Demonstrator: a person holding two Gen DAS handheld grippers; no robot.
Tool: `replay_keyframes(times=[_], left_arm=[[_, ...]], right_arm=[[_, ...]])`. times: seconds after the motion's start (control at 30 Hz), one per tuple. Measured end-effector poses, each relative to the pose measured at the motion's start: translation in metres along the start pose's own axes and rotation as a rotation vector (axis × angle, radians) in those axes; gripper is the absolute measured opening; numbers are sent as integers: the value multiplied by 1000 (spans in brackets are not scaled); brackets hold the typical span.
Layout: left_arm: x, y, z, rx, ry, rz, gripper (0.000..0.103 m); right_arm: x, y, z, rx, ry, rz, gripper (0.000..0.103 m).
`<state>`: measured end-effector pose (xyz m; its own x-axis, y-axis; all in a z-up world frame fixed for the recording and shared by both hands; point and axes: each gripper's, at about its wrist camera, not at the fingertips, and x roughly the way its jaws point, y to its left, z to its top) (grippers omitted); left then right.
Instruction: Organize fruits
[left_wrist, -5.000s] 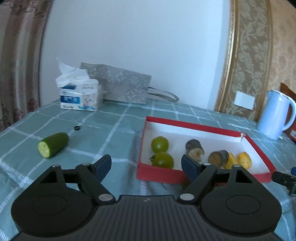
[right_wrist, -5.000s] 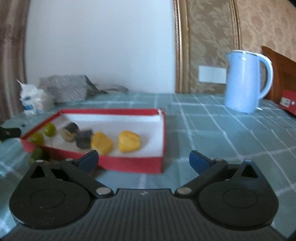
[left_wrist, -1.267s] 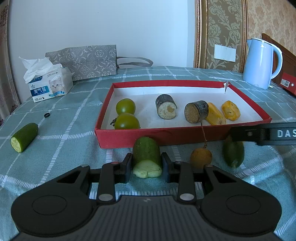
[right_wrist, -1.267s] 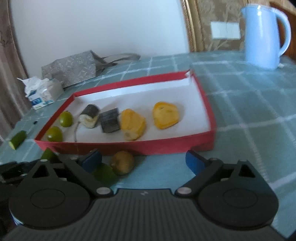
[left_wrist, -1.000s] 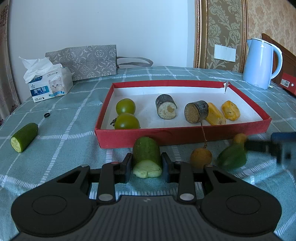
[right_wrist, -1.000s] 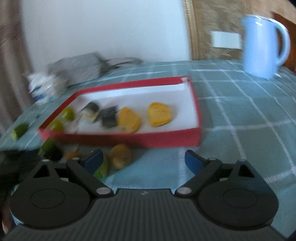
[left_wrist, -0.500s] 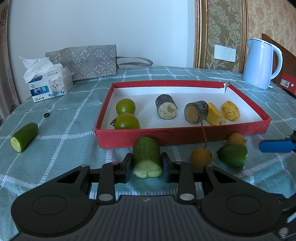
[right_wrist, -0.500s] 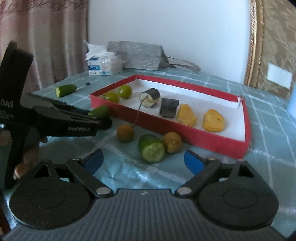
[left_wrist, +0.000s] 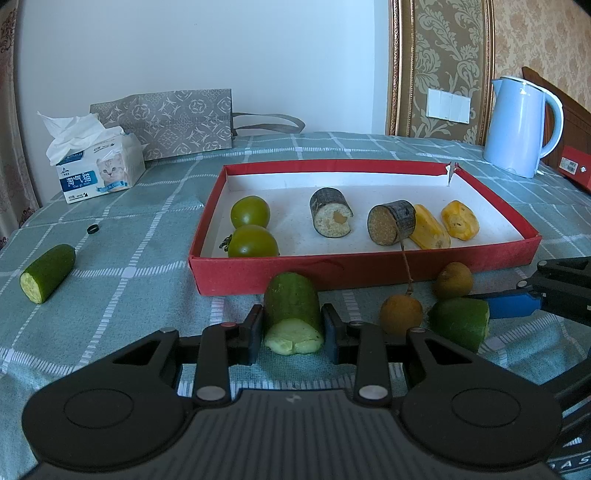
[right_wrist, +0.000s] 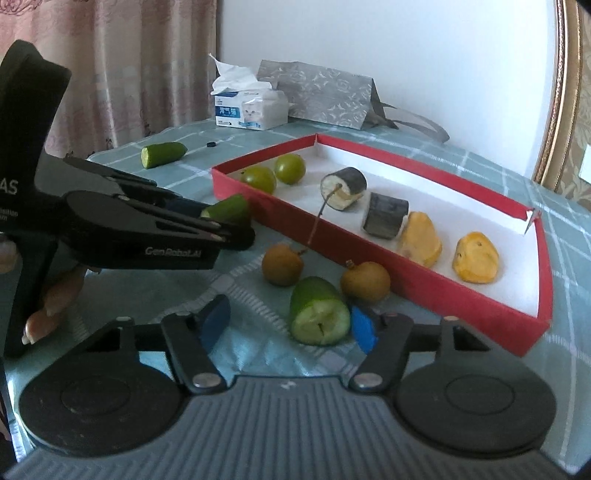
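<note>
The left tool (left_wrist: 291, 330) pinches a short green cucumber piece (left_wrist: 293, 316), cut face toward the camera, low over the checked teal surface (left_wrist: 140, 236). Just beyond its tips lies the shallow red cardboard tray with a white floor (left_wrist: 369, 273). The tray holds two round green tomatoes (left_wrist: 251, 229) at the left end, two dark-skinned cut cylinders (left_wrist: 360, 219) in the middle and two yellow fruit pieces (left_wrist: 445, 229) at the right.

The right tool (right_wrist: 288, 328) has just been closing its jaws and stands half spread around a second cucumber stub (right_wrist: 319, 312); the right blue pad (right_wrist: 364, 330) sits just beside the stub, the left apart. Two small brown round fruits (right_wrist: 321, 275) lie beyond this stub, before the tray wall.
</note>
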<state>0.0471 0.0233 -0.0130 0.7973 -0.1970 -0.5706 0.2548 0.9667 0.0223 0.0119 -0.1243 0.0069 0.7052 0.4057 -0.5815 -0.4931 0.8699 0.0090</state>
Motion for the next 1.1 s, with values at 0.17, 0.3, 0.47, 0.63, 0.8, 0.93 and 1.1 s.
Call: replay_keyframes(times=[0.17,0.3,0.47,0.63,0.8,0.93,1.1], left_arm=[[0,-1,0,4,0,-3,34],[0,-1,0,1,0,-9,35],[0,-5,-1,14,3,-23,43],[3,-5,1,13,9,-19,57],[3,-5,1,13,10,-17,58],[3,-5,1,13,10,-16,58],[3,-4,1,10,5,-5,45]], right_arm=[[-4,-5,0,49,-15,-30,42],[-7,0,-2,41,-24,-100,29],[-8,-6,-4,82,-19,-157,29],[-11,-7,-7,102,-22,-173,29],[-25,-13,-13,129,-25,-195,29],[-33,-25,-19,157,-19,-238,29],[-35,-46,-23,260,-31,-211,29]])
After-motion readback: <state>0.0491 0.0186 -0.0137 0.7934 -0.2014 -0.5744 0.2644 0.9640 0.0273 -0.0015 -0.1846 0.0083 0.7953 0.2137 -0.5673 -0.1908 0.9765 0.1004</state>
